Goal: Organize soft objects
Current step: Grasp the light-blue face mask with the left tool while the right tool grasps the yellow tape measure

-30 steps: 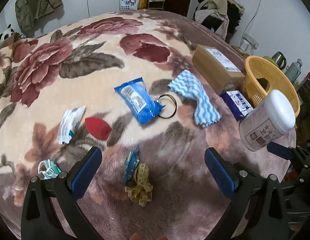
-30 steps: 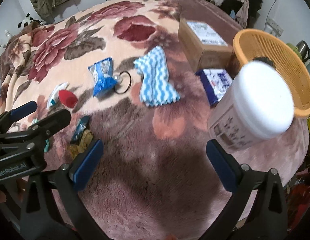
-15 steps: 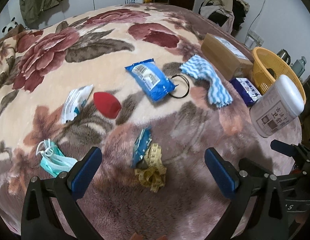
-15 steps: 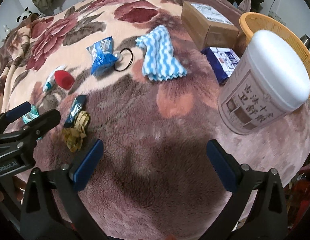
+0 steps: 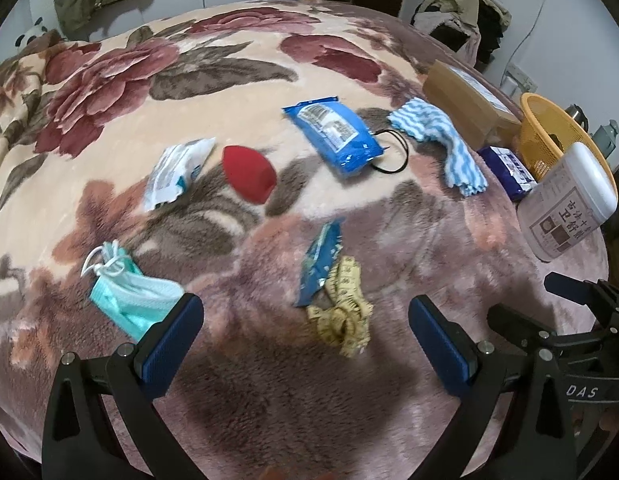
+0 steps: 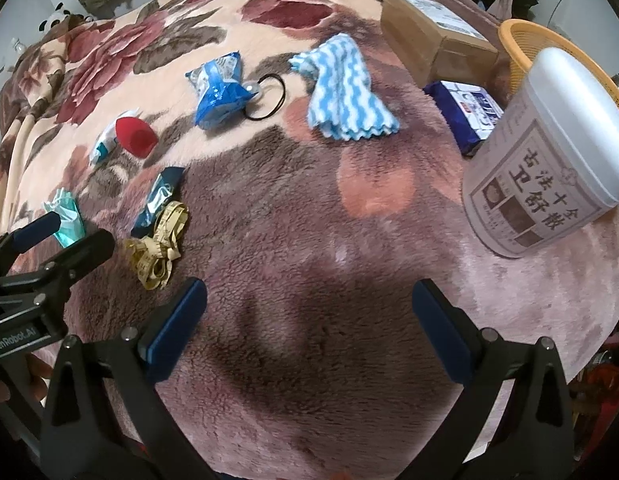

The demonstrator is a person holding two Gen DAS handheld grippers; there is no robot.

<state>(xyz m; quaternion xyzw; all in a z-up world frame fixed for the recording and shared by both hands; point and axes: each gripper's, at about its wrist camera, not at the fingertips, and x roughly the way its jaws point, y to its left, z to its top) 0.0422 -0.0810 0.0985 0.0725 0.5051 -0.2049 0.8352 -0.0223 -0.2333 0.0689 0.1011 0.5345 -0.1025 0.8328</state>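
Soft things lie scattered on a floral blanket (image 5: 121, 92): a green face mask (image 5: 129, 294), a yellow tape measure (image 5: 343, 312) beside a small blue wrapper (image 5: 319, 262), a red sponge (image 5: 249, 174), a white pack (image 5: 175, 172), a blue pack (image 5: 333, 136), a black hair tie (image 5: 391, 154) and a blue-white striped cloth (image 5: 441, 140). An orange basket (image 5: 549, 132) stands at the right edge. My left gripper (image 5: 305, 340) is open and empty, just short of the tape measure. My right gripper (image 6: 309, 320) is open and empty over bare blanket.
A white tub with Chinese print (image 6: 549, 152) stands at the right, in front of the basket (image 6: 525, 40). A cardboard box (image 6: 429, 36) and a dark blue packet (image 6: 469, 116) lie behind it. Clothes hang by the far wall.
Both grippers have drawn back and lifted, so more of the blanket shows. The face mask has come into the left view. Nothing was picked up; both stay open.
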